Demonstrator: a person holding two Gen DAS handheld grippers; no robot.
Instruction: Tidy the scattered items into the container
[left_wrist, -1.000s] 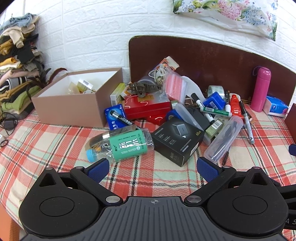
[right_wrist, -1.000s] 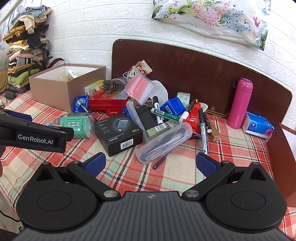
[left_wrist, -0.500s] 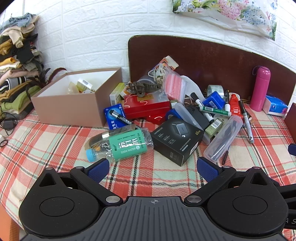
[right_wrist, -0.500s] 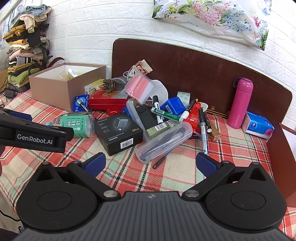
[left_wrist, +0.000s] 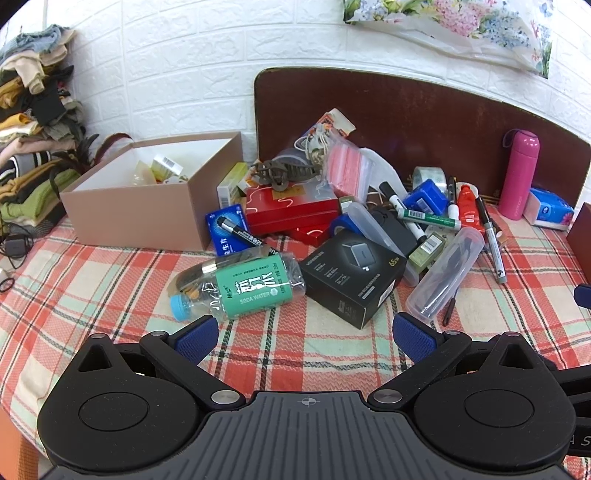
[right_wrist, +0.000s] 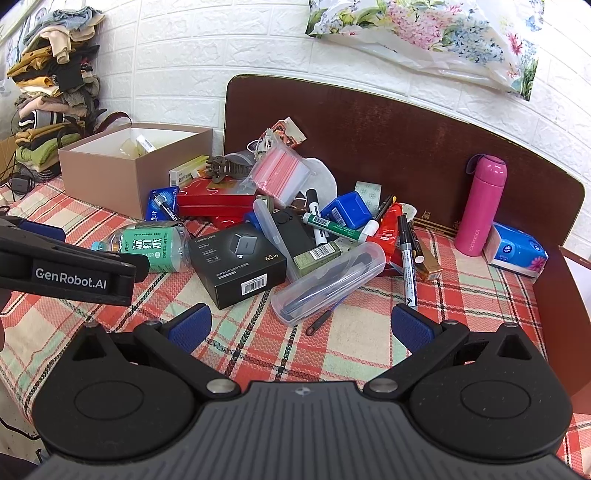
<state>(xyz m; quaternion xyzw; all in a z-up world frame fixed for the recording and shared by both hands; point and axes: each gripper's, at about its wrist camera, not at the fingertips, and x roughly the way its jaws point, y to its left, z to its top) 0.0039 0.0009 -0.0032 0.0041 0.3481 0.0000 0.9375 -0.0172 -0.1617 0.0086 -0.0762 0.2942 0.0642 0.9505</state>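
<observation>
From the left wrist camera almost nothing differs from a second ago: the left gripper (left_wrist: 303, 334) still hovers over the plaid cloth (left_wrist: 110, 280) with its blue pads spread wide and nothing between them, only a shade nearer the soda water bottle (left_wrist: 247, 288) lying on its side just ahead. Beside the bottle sits the black charger box (left_wrist: 354, 275), touching a clear plastic case (left_wrist: 447, 271); behind them the clutter runs to the red box (left_wrist: 291, 208) and markers. The open cardboard box (left_wrist: 147, 205), the container, stands at the left rear with a few things already inside. The right wrist camera is likewise nearly unchanged: the right gripper (right_wrist: 301, 323) stays released and empty above the cloth, near the clear plastic case (right_wrist: 328, 282). Only this view shows the left gripper's branded side (right_wrist: 70, 275) at the left edge, and the wooden board edge (right_wrist: 561, 317) at right; the pink flask (right_wrist: 480, 206) and tissue pack (right_wrist: 517, 254) appear larger here.
</observation>
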